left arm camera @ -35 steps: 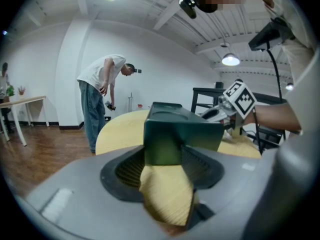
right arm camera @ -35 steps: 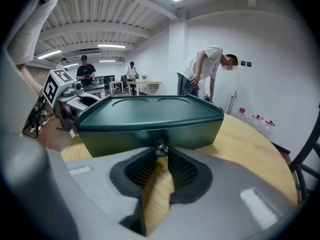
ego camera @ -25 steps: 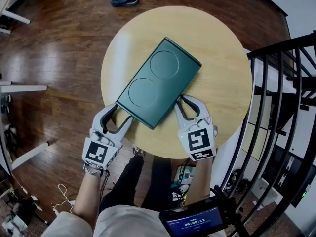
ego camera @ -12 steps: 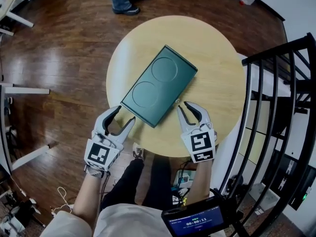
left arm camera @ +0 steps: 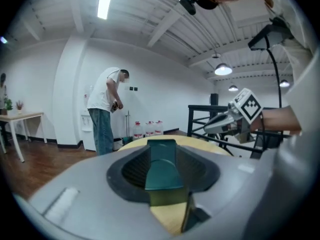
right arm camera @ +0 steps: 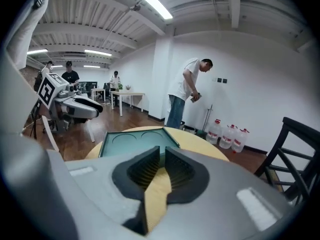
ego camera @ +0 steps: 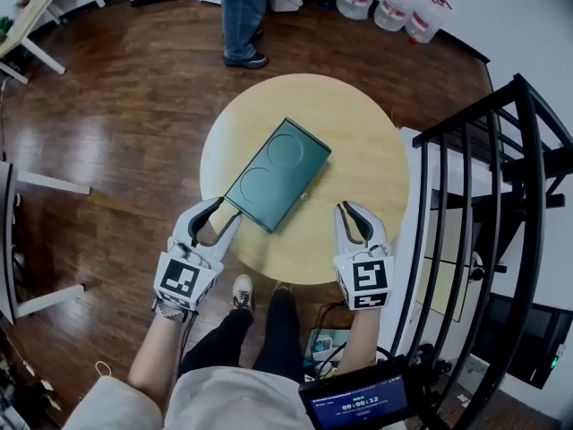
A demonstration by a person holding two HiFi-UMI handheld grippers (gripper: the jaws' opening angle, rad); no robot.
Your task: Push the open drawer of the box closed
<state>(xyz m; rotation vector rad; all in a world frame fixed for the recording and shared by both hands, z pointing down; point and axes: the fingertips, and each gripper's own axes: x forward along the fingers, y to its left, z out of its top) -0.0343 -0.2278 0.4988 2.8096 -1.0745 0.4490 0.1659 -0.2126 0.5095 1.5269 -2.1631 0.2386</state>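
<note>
**A:** How does the left claw point(ego camera: 229, 208) stand?

**B:** Its jaws are spread but closing. The near corner of the green box point(ego camera: 276, 174) sits in the gap between them, and the pads do not press on it.

**A:** And the right claw point(ego camera: 352, 208)?

**B:** Its jaws are closing too, down to a narrow slit. Only the bare wood of the round counter point(ego camera: 358, 150) shows between them.

**A:** What has changed from a second ago?

**B:** Back then both claws flanked the near end of the box, right up against it. Now the left claw has drawn back to the corner. The right claw sits well apart from the box, near the counter's front edge.

**A:** Where is the box?

**B:** It lies flat and slantwise across the middle of the counter, two round hollows in its lid. From above, its outline reads as one plain rectangle.

**A:** Further out?

**B:** A person point(ego camera: 242, 16) stands on the wooden floor beyond the counter. Water bottles point(ego camera: 394, 12) line the wall, and a black railing point(ego camera: 474, 177) curves along the right.
</note>
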